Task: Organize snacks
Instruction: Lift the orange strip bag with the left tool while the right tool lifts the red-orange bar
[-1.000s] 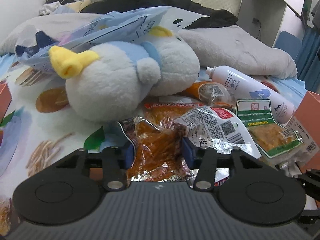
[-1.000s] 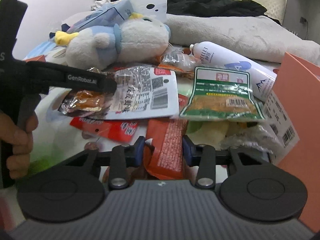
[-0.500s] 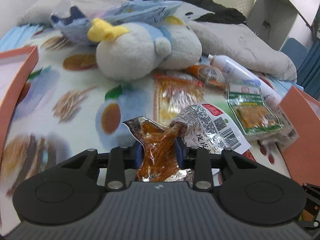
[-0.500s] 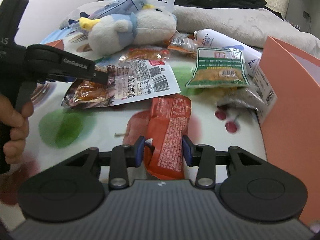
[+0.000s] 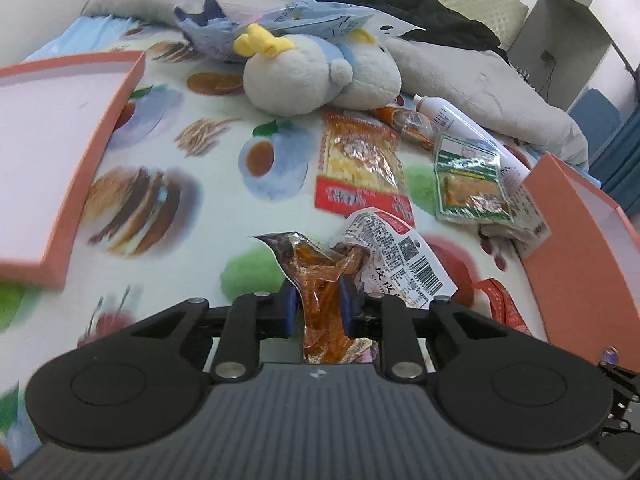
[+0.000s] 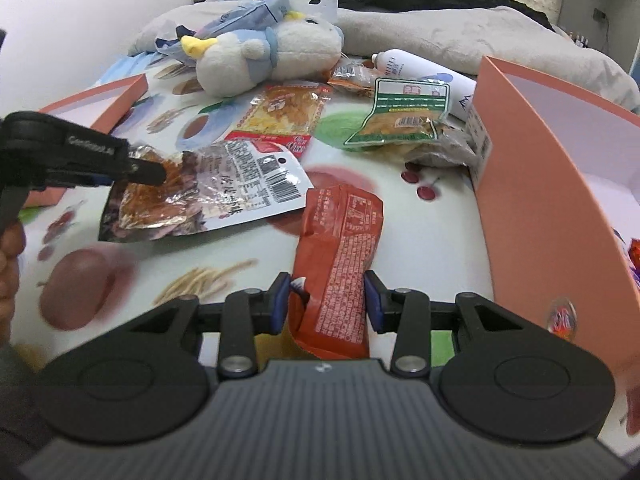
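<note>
Both grippers drawn back toward the near edge of the bed since a second ago, each with a packet in tow. Left gripper (image 5: 318, 304) jaws just closing, now narrow and pinched on the clear packet of orange-brown strips (image 5: 320, 280), crumpled between the blue pads, its white barcoded half hanging off to the right, clear of the printed sheet (image 5: 168, 216). Right gripper (image 6: 326, 300) set wider, pads pressed on either side of the orange-red packet (image 6: 340, 240), lifted away from the pile. Probably two snacks secured and on their way to a box, so the sorting well begun but far from done: yellow-and-red packet (image 5: 360, 160), green-edged packet (image 5: 468, 176) and a small one by the white bottle (image 5: 456, 120) left lying below the plush toy (image 5: 304, 76). Left view alone showing the pinch on the strips head-on and the whole pale floor of the left-hand orange box (image 5: 60, 200). Right view alone showing the left gripper from the side with the hand (image 6: 10, 264) on its handle, the packet's full spread, and wrappers already inside the right-hand orange box (image 6: 540, 184).
</note>
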`<state>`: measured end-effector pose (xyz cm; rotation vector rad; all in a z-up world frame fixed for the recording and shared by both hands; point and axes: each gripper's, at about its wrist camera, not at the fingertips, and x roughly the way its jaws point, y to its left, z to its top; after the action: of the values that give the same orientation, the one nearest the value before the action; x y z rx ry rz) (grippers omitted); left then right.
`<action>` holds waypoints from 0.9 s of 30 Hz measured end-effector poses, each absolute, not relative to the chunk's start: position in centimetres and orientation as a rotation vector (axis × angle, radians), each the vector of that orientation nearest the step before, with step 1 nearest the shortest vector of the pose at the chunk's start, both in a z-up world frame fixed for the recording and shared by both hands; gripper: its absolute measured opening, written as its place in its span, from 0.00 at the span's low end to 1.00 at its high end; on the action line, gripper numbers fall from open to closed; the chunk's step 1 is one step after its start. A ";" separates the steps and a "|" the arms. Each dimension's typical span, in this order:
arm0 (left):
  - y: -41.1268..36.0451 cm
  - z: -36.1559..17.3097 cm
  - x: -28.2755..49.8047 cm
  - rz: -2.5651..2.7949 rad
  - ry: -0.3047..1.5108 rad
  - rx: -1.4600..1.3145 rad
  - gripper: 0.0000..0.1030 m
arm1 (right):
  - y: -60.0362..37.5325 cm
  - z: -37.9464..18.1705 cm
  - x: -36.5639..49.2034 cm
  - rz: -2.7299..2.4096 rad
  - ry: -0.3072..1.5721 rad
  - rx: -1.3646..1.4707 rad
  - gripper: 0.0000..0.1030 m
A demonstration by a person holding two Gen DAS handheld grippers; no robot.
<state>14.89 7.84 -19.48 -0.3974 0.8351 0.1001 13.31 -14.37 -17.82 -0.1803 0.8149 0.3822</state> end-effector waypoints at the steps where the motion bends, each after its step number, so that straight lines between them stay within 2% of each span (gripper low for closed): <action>1: 7.8 -19.3 14.3 0.095 0.838 -0.408 0.24 | -14.5 -17.7 12.9 0.382 0.815 -0.181 0.40; 6: 7.3 -18.8 12.0 0.083 0.852 -0.483 0.23 | -15.0 -17.2 11.4 0.366 0.822 -0.171 0.40; 27: 3.9 -16.4 9.2 0.086 0.837 -0.411 0.23 | -18.2 -15.3 10.5 0.319 0.811 -0.080 0.40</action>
<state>9.21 3.86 -16.39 -0.4105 0.8373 0.0856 10.52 -18.16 -15.31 -0.0795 0.8107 0.3194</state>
